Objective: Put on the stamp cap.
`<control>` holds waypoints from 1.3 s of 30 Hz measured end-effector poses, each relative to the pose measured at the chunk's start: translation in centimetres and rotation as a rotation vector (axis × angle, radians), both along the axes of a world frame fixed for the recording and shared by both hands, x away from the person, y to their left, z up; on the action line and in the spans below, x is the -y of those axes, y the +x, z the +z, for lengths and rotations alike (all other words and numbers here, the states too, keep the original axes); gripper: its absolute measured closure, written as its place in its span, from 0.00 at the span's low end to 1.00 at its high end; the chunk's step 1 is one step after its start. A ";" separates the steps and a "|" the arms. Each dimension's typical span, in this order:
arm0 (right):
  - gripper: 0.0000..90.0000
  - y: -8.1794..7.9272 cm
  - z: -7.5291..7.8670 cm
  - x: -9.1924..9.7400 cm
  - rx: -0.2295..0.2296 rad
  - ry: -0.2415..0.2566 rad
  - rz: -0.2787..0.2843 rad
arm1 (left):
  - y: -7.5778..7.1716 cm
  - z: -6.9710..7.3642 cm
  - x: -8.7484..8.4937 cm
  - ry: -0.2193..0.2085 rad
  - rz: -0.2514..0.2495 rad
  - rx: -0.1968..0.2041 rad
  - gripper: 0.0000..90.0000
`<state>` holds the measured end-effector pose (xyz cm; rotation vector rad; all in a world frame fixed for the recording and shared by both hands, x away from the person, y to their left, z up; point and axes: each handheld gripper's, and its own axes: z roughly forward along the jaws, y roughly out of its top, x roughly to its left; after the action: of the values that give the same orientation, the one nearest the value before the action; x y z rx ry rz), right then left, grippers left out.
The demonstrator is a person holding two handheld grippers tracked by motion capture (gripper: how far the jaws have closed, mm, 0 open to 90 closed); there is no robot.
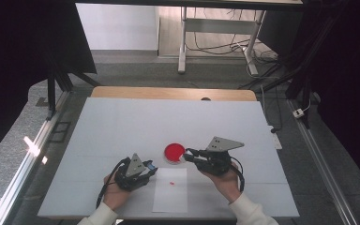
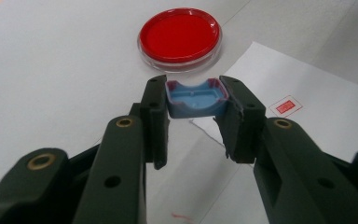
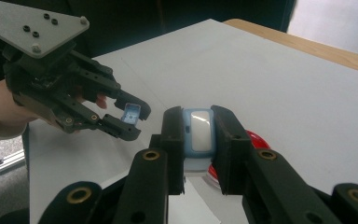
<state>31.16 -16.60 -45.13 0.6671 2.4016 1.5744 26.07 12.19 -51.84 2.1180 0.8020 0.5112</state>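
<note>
Our left gripper [image 2: 193,100] squeezes a small blue cap [image 2: 196,99] tight, hollow side up, likely so we can press it on. Our right gripper [image 3: 198,135] pinches the blue stamp body [image 3: 199,129]. On the high view, white paper [image 1: 171,194] lies at six o'clock, the red dish [image 1: 174,152] farther up. Paper's little red mark [image 2: 285,106] looks clearer in the left gripper view.
</note>
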 end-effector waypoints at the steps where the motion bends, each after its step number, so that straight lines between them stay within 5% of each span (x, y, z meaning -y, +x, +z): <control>1: 0.83 0.0 0.0 0.0 0.000 0.000 0.000 | 0.0 0.0 0.1 0.002 -0.002 0.000 0.71; 39: 0.83 -0.1 -0.1 -0.2 -0.002 0.007 -0.003 | 1.1 -0.3 4.1 0.013 -0.069 0.005 0.71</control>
<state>31.04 -16.42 -45.22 0.6730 2.3964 1.5827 27.17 8.12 -52.14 2.1477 0.7220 0.4861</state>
